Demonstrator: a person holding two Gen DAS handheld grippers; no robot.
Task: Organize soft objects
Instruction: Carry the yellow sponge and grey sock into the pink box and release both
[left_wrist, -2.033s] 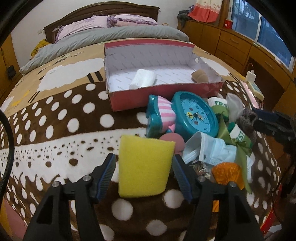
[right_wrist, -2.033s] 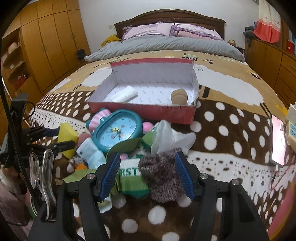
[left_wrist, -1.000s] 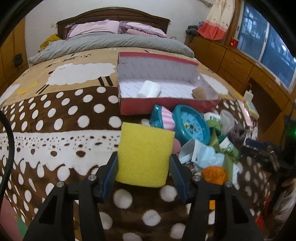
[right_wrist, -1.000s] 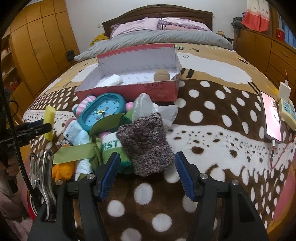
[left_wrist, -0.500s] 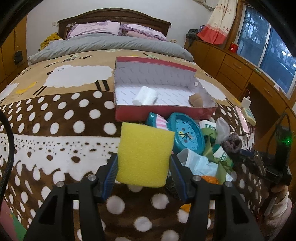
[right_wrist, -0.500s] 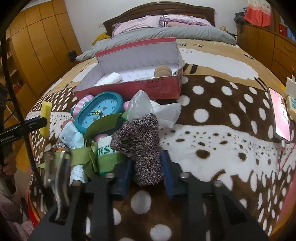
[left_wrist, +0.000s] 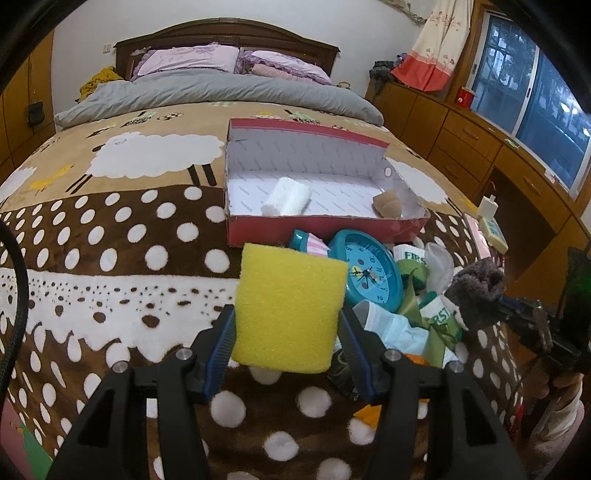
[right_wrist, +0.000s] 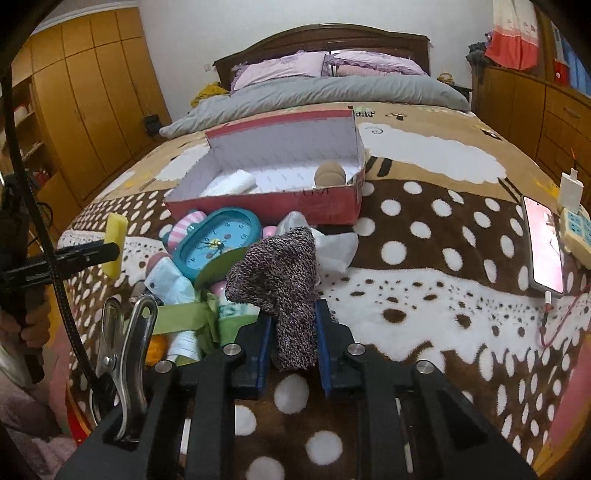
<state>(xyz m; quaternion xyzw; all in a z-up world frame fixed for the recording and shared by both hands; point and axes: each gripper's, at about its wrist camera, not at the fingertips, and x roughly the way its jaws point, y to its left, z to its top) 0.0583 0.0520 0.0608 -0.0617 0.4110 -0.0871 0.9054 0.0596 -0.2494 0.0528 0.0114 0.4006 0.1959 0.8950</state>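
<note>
Sponge (left_wrist: 290, 310) first: it is bright yellow, thick and blocky, with a rough, bumpy face. The left tool (left_wrist: 288, 341) squeezes it between its two blue pads, and the sponge sticks up past the tips, held up off the blanket (left_wrist: 110, 258). Seen from the right tool's camera, the sponge (right_wrist: 115, 240) looks thin, because only its edge shows, far off to the left.

The right tool (right_wrist: 293, 332) is closed on a knitted sock (right_wrist: 284, 284). The sock is fuzzy, with grey, purple and pink specks. Its lower end is pinched flat between the pads. Its top bulges out wide above the tips and leans a bit to the left.

Straight ahead of both tools sits a red box (left_wrist: 321, 230) with white insides, open on top. A rolled white cloth (left_wrist: 286, 195) lies in it toward the left, and a small tan round thing (left_wrist: 387, 203) sits in its right corner.

Between the tools and the box is a pile on the spotted blanket. A teal clock (right_wrist: 218, 243) lies there, tilted. A pink striped thing (right_wrist: 183, 229) is just beside it. A green ribbon (right_wrist: 177, 314) and a white and green rolled cloth with letters on it (left_wrist: 437, 314) are near the right tool's left side. A crumpled white plastic bag (right_wrist: 332, 243) lies just behind the sock.

Far right of the right tool, a phone (right_wrist: 545, 247) lies at the edge of the bed.
</note>
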